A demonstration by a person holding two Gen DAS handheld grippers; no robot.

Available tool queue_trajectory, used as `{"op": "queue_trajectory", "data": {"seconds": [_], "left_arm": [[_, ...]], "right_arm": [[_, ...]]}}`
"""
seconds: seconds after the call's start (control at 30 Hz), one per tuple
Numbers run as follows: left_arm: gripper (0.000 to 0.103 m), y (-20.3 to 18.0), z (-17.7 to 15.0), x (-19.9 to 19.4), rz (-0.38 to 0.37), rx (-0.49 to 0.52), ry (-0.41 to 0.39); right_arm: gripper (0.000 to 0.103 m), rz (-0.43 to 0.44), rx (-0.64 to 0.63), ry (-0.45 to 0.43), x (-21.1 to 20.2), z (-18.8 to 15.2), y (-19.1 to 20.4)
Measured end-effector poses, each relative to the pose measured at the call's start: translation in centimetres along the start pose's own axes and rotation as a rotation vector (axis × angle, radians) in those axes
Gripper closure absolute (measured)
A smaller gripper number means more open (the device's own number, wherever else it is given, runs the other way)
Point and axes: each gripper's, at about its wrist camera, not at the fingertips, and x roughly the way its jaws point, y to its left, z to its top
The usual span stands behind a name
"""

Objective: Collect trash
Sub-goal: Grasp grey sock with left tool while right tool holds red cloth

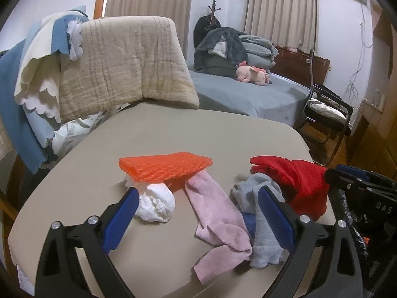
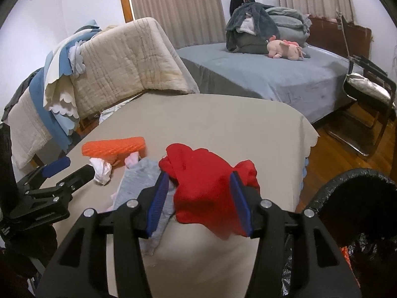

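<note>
An orange foam net sleeve lies on the beige table; it also shows in the right wrist view. A crumpled white tissue lies just in front of it, touching my left gripper's left fingertip. My left gripper is open, low over a pink sock with a grey sock at its right finger. My right gripper is open and straddles a red cloth. The tissue also shows in the right wrist view.
A bin with a black bag stands at the table's right front edge. A chair draped with quilts stands behind the table on the left. A bed and a black chair lie beyond.
</note>
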Motion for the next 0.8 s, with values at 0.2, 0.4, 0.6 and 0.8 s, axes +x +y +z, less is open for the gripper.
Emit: {"op": "queue_trajectory", "data": {"seconds": [0.2,0.4,0.6,0.8], "left_arm": [[0.014,-0.8,-0.7,0.3,-0.047,-0.006,0.029],[0.024,-3.0,-1.5,1.1,-0.086,0.026,0.043],[0.039,-5.1,-2.1,2.8,-0.107,0.059,0.068],[0.06,-6.4,-2.4,4.4,-0.128,0.074,0.105]], "right_arm": [[0.053,-0.027,0.013,0.01,-0.2,-0.7,-0.7],[0.053,-0.04,0.031,0.01,-0.3,-1.0,-1.7],[0.053,-0.047,0.036,0.006,-0.3,-1.2,-2.4],[0.053,-0.052,0.047,0.011,-0.2,-1.3,-3.0]]}}
